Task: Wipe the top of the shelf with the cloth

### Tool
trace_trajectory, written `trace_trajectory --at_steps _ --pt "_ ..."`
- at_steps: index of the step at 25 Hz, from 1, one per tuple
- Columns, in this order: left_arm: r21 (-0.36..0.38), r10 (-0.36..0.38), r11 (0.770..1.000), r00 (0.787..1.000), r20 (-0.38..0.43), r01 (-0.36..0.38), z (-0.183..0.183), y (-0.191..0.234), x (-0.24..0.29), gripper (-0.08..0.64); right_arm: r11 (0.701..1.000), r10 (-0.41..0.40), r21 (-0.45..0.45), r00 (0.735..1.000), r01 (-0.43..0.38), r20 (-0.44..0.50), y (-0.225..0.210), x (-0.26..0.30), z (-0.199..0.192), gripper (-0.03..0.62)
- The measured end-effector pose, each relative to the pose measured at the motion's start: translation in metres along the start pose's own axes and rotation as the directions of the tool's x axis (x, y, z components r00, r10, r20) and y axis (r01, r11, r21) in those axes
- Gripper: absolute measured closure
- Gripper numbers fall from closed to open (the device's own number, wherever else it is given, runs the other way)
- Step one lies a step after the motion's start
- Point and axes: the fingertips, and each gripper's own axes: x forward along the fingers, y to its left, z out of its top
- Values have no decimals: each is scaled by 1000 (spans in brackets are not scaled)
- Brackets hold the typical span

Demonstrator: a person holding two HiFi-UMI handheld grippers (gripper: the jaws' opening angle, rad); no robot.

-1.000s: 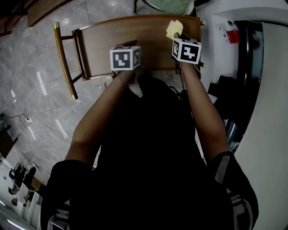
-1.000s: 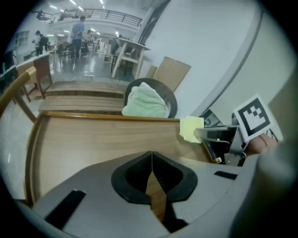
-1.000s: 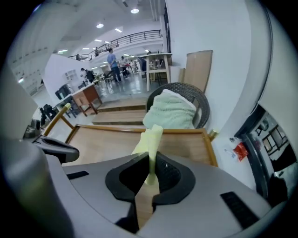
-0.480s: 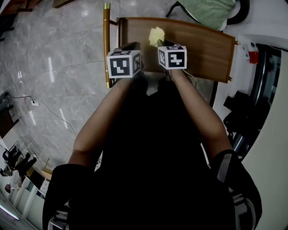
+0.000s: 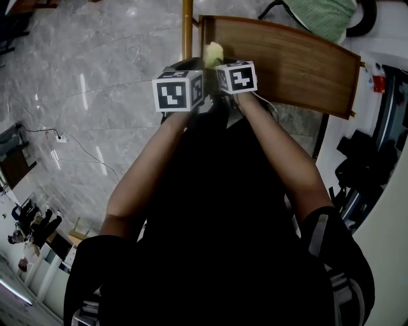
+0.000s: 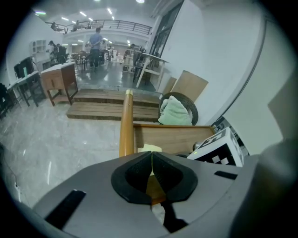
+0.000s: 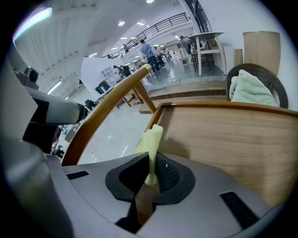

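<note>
The wooden shelf top (image 5: 287, 70) runs across the upper head view. My right gripper (image 5: 215, 62) is shut on a pale yellow cloth (image 5: 212, 53) at the top's left end, next to the brass post (image 5: 187, 28). In the right gripper view the cloth (image 7: 151, 142) stands up, pinched between the jaws of the right gripper (image 7: 151, 171), over the wooden top (image 7: 233, 139). My left gripper (image 5: 188, 65) hovers just left of it, off the shelf's end. In its own view the left gripper (image 6: 152, 160) is shut with nothing between the jaws, and the cloth (image 6: 149, 148) shows beyond.
A wicker chair with a green cushion (image 5: 315, 13) stands behind the shelf; the same cushion (image 6: 176, 111) shows in the left gripper view. Dark equipment (image 5: 363, 159) lies to the right. Grey marble floor (image 5: 95, 95) spreads to the left. People and desks are far off.
My right gripper has carried the cloth leftward along the shelf top to its left end near the brass post. The left gripper has stayed beside it, still shut.
</note>
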Motion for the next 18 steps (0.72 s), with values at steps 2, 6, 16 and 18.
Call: trace_trajectory --at_steps 2,6,16,18 --pt "8 -10 1000 1000 -1 10 -1 5 -1 549 1000 -13 -19 1000 13 -28 2 12 -7 549" --pt "16 -20 1000 1000 -9 20 -6 12 -2 549 998 -26 -60 998 23 -56 9 29 -15 549" --pt "37 -25 999 999 -46 27 -15 4 10 549 995 -67 -79 994 60 -82 -3 30 -24 549" --pt "49 -33 998 998 -46 35 -11 -6 12 549 995 -82 -62 993 77 -83 -14 24 -27 549"
